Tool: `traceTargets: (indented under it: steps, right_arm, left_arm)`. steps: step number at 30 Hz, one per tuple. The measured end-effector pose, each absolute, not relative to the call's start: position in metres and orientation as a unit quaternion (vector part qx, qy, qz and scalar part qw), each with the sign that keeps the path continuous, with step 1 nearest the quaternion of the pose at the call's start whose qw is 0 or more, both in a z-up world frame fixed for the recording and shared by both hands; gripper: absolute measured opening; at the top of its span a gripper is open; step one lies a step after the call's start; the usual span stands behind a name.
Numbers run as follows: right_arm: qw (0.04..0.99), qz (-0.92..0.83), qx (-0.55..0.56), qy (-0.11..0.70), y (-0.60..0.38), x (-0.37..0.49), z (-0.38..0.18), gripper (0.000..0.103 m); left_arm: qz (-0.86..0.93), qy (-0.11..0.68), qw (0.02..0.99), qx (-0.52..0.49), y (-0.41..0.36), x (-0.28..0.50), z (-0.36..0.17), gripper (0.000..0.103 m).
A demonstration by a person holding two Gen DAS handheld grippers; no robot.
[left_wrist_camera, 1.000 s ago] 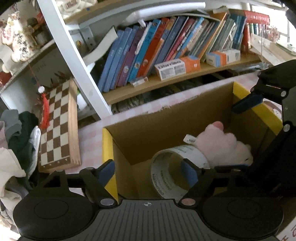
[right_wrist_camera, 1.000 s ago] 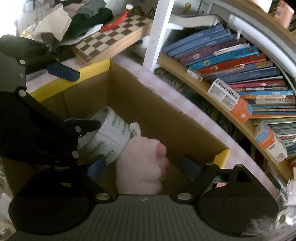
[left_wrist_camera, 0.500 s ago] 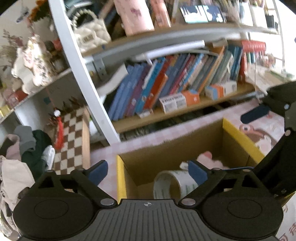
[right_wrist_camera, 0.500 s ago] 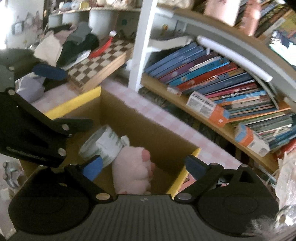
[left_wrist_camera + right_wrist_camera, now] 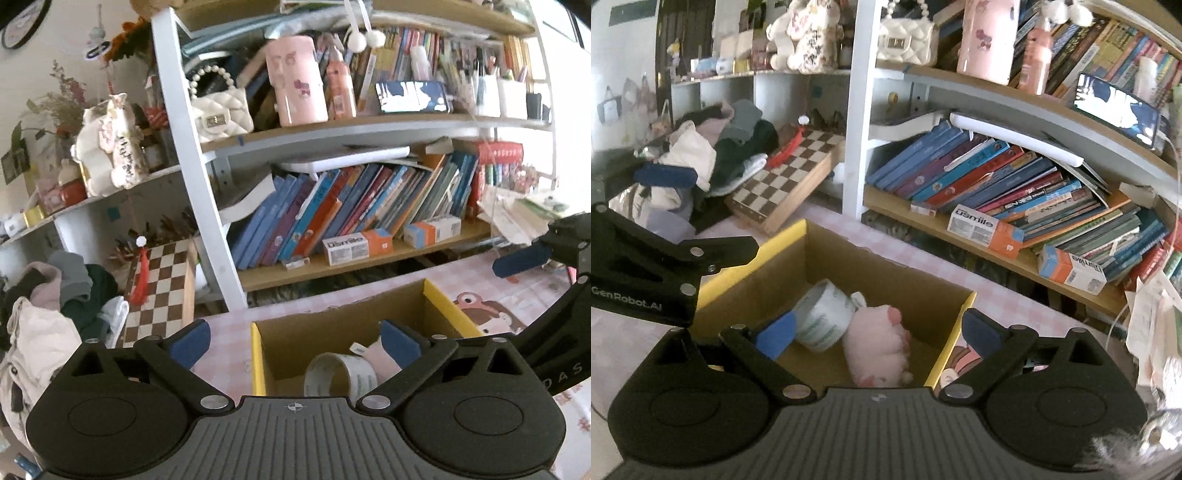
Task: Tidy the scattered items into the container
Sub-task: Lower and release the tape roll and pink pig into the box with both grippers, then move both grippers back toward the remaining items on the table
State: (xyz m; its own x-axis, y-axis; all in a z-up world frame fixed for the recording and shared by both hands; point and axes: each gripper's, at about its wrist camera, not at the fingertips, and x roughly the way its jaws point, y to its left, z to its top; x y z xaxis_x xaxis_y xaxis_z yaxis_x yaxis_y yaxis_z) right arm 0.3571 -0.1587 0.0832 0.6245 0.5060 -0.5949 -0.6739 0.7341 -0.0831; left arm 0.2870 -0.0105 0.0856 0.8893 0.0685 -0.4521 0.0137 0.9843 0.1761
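A cardboard box (image 5: 886,269) with yellow flaps stands on the pink checked tabletop; it also shows in the left wrist view (image 5: 332,328). Inside lie a roll of white tape (image 5: 822,319) and a pink plush pig (image 5: 879,350). The tape roll (image 5: 341,373) and a bit of the plush (image 5: 378,356) show in the left wrist view. My left gripper (image 5: 295,341) is open and empty, above the box's left side. My right gripper (image 5: 879,330) is open and empty, above the box's near edge.
A bookshelf (image 5: 369,258) with leaning books and small cartons stands behind the box. A folded chessboard (image 5: 790,184) and a heap of clothes (image 5: 713,155) lie at the left. Papers (image 5: 1156,325) pile at the right.
Both grippers have risen and pulled back from the box, which now looks smaller and lower. The tape and the plush stay in the box. Both stay open.
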Motion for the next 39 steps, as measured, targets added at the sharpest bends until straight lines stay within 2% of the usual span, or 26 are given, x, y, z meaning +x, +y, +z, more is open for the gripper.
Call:
traceTargets:
  steps: [11,17,23,39]
  right_arm:
    - [0.9,0.318,-0.118,0.274,-0.182,0.287,0.087,0.099]
    - [0.905,0.298,-0.128,0.275,-0.192,0.241,0.065,0.099]
    - [0.891,0.291,-0.12,0.326,-0.192,0.21,0.032,0.099]
    - [0.848,0.307,-0.113,0.417,-0.175,0.191,-0.005,0.097]
  left_arm:
    - [0.016,0.243,0.968,0.06,-0.007,0.219,0.076,0.102]
    - [0.052,0.267,0.961,0.04,-0.005,0.18,0.059,0.102]
    - [0.061,0.306,0.949,0.05,-0.005,0.157,0.036,0.102]
    - [0.068,0.374,0.923,0.062,-0.005,0.134,-0.001,0.102]
